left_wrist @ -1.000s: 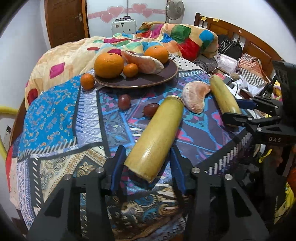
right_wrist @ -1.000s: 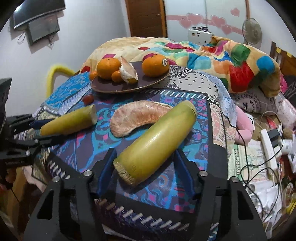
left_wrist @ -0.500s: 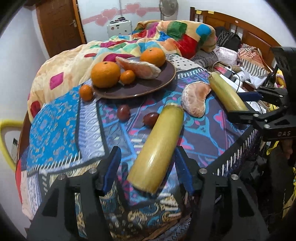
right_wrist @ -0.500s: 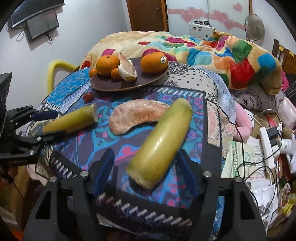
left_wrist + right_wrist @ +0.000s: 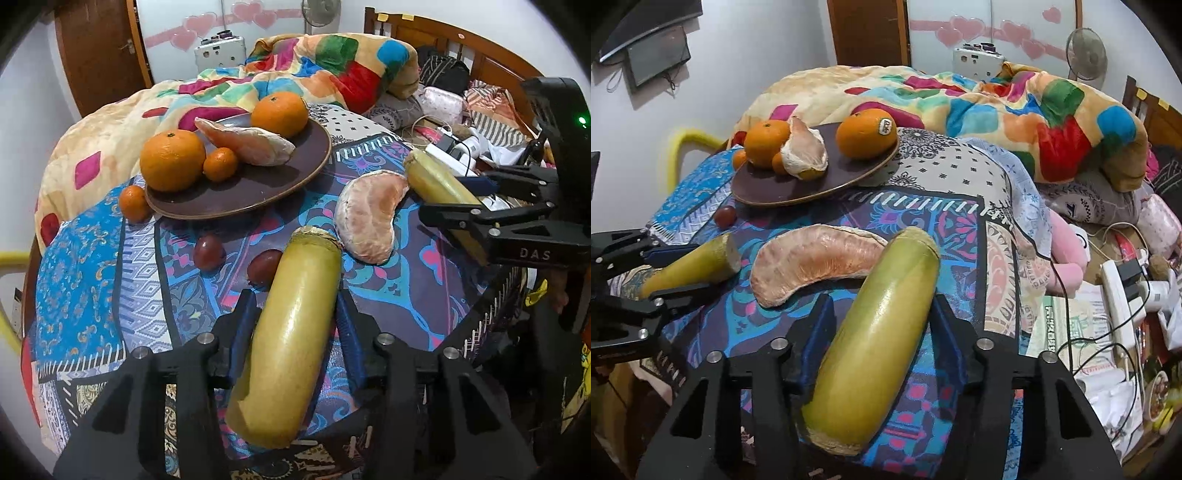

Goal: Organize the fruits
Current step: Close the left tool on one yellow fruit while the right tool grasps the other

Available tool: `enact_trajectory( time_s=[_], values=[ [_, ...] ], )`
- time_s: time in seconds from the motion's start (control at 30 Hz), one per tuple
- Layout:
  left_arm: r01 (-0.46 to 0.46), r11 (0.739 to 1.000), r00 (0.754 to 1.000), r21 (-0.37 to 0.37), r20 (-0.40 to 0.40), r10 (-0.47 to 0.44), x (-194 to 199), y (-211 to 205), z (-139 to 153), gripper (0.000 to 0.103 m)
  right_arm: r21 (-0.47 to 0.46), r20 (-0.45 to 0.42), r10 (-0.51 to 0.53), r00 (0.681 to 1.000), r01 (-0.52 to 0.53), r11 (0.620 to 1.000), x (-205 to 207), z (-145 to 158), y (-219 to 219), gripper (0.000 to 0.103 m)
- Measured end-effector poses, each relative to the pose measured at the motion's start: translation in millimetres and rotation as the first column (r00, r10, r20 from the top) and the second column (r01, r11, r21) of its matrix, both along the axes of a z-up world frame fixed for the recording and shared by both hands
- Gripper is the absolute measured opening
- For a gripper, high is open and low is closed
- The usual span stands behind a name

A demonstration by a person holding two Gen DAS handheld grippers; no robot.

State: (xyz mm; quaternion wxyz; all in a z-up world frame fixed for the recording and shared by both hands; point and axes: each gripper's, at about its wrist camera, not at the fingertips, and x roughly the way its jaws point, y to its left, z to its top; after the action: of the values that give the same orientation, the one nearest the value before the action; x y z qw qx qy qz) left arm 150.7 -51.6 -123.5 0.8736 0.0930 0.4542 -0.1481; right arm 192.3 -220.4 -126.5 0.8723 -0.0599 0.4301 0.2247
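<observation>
My left gripper has a yellow-green stalk piece between its blue pads; the jaws are closing and the pads press its sides. My right gripper is likewise closing on a second stalk piece, pads against it. Both stalks lie on the patterned cloth. Each gripper shows in the other's view: the right gripper and the left gripper. A peeled pomelo segment lies between the stalks. The brown plate behind holds two big oranges, a small orange and another pomelo segment.
One small orange sits off the plate at its left rim. Two dark red fruits lie on the cloth ahead of the left gripper. A colourful blanket is heaped behind. Cables and a power strip lie to the right, below the table edge.
Both grippers spread their jaws half a second ago and have drawn them in again onto the stalks. Both have shifted a little across the table.
</observation>
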Motion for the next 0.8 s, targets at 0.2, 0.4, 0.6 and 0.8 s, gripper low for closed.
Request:
enact_trajectory(
  time_s=[0.2,0.4,0.6,0.8],
  values=[
    [-0.034,0.998,0.999,-0.060,-0.007,0.033,-8,11,5,0.041,-0.029,0.010,0.078,0.997,-0.078,0.997,-13,3,14,0.036],
    [0.004,1.000,1.000,-0.027,-0.013,-0.004,-3,2,0,0.041,-0.025,0.026,0.058,0.998,-0.057,0.998,-13,2,15,0.035],
    [-0.002,0.999,1.000,-0.043,-0.001,0.002,0,3,2,0.039,0.036,0.036,0.048,0.998,-0.049,0.998,-12,9,10,0.035],
    [-0.046,0.995,0.998,-0.087,0.034,0.049,-3,19,17,0.037,0.061,0.088,0.053,0.995,-0.059,0.996,-15,28,15,0.035]
  ],
)
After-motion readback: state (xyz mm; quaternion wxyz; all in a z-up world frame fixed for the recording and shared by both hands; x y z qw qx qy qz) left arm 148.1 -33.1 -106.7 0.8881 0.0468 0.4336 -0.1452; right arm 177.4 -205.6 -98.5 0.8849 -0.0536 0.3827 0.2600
